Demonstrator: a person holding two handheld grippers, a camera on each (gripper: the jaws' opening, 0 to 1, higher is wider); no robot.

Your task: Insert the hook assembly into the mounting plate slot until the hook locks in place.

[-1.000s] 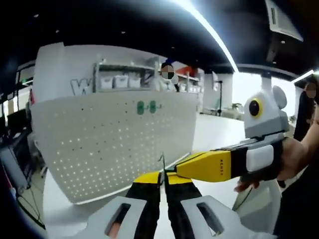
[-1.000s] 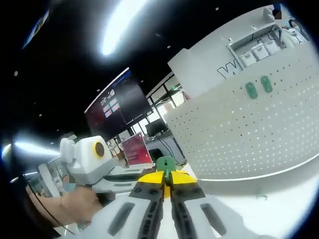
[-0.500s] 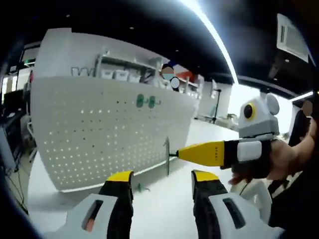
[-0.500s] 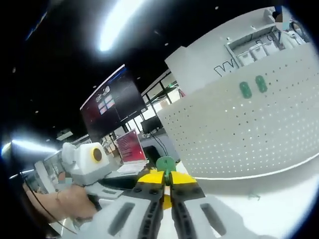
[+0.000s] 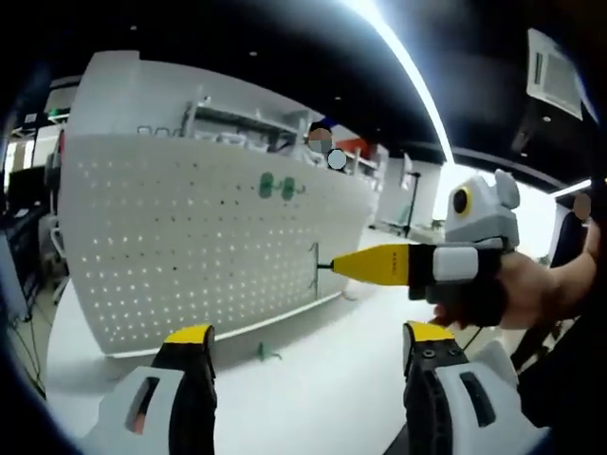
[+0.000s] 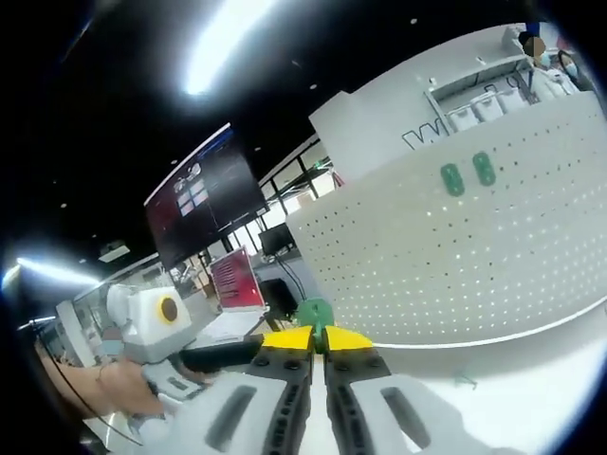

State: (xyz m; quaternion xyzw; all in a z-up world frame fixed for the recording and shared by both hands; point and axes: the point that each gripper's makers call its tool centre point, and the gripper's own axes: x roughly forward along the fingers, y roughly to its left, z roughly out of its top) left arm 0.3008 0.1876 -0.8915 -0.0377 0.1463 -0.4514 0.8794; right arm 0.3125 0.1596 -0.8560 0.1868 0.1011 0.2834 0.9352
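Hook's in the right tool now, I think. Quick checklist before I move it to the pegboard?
1. Right tool shut on the hook: ok; green part at its closed tips.
2. Left tool open, off the hook: ok.
3. Pegboard in sight: ok, both views.
4. Green pieces already on the pegboard: ok.
5. Target slot: cannot tell.
6. Small loose piece lies at the pegboard's foot, on the table: not ok, check it.
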